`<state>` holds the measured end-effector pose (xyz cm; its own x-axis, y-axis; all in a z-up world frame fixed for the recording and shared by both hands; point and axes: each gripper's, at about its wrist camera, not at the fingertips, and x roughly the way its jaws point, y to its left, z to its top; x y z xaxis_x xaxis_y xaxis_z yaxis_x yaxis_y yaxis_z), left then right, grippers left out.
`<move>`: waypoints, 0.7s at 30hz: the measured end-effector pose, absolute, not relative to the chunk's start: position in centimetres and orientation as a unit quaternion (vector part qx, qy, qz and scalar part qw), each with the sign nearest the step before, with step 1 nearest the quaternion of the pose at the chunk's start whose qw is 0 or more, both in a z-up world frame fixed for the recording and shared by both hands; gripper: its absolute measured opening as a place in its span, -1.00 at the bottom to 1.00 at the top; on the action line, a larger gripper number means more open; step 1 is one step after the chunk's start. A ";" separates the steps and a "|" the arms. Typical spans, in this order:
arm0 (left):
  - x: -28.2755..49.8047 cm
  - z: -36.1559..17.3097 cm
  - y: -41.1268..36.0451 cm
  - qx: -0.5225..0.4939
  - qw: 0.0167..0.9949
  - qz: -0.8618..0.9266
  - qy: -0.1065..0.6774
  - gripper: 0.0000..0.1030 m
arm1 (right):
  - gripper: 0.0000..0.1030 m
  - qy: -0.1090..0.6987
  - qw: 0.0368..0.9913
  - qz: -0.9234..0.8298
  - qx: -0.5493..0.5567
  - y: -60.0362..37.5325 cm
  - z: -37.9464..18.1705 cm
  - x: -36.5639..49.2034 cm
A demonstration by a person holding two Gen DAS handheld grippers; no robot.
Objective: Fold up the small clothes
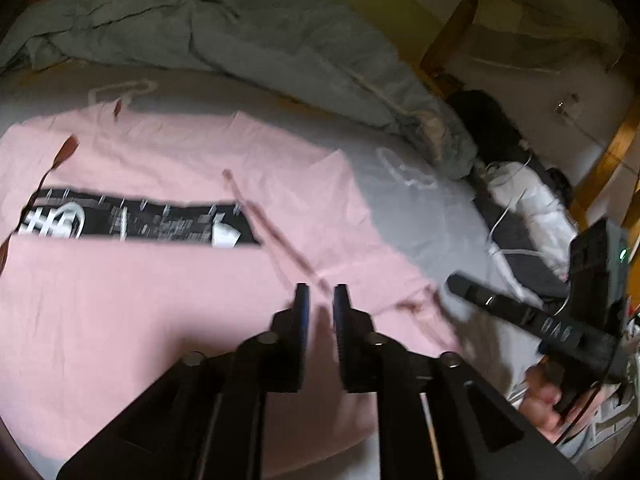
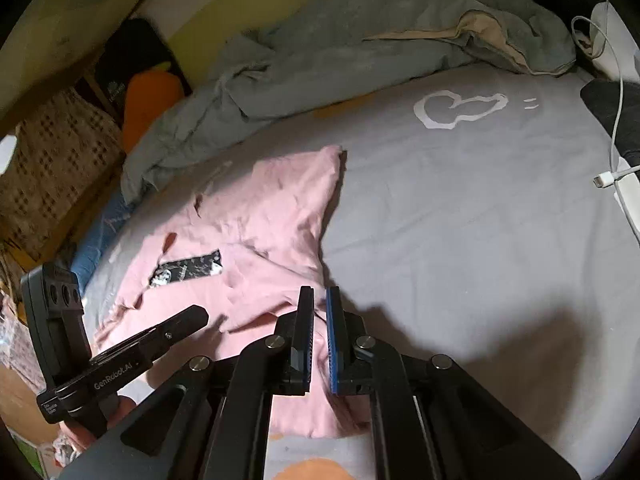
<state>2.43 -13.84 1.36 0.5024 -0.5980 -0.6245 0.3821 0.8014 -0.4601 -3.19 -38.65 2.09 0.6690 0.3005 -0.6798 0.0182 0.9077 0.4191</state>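
A pink T-shirt (image 1: 160,300) (image 2: 260,208) with a black printed band (image 1: 132,220) across the chest lies flat on the grey bed sheet (image 1: 420,220) (image 2: 460,200). My left gripper (image 1: 320,300) (image 2: 202,314) hovers over its near part by a sleeve seam. Its jaws stand a narrow gap apart, and the pads press on nothing. At the shirt's right edge my right gripper (image 2: 319,300) (image 1: 454,280) is shut, with pink cloth running up between its fingers. A hand (image 1: 544,404) holds that gripper.
A crumpled grey blanket (image 1: 240,40) (image 2: 360,40) is piled along the far side of the bed. A white charging cable (image 2: 618,120) and dark clothes (image 1: 520,192) lie at the right edge. An orange plush (image 2: 148,96) sits at the back left.
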 end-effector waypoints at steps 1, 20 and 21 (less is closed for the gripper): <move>3.0 1.7 -14.2 -0.133 0.856 -0.290 0.407 -0.73 | -0.90 0.398 0.892 0.079 0.200 -38.6 2.1 -3.1; 3.5 -1.0 -18.3 -0.085 0.831 -0.285 0.471 -0.71 | 0.20 0.466 0.847 0.108 0.232 -41.0 2.5 10.4; 3.3 -1.0 -18.4 -0.079 0.833 -0.284 0.469 -0.71 | 0.15 0.480 0.836 0.116 0.240 -40.7 1.7 12.1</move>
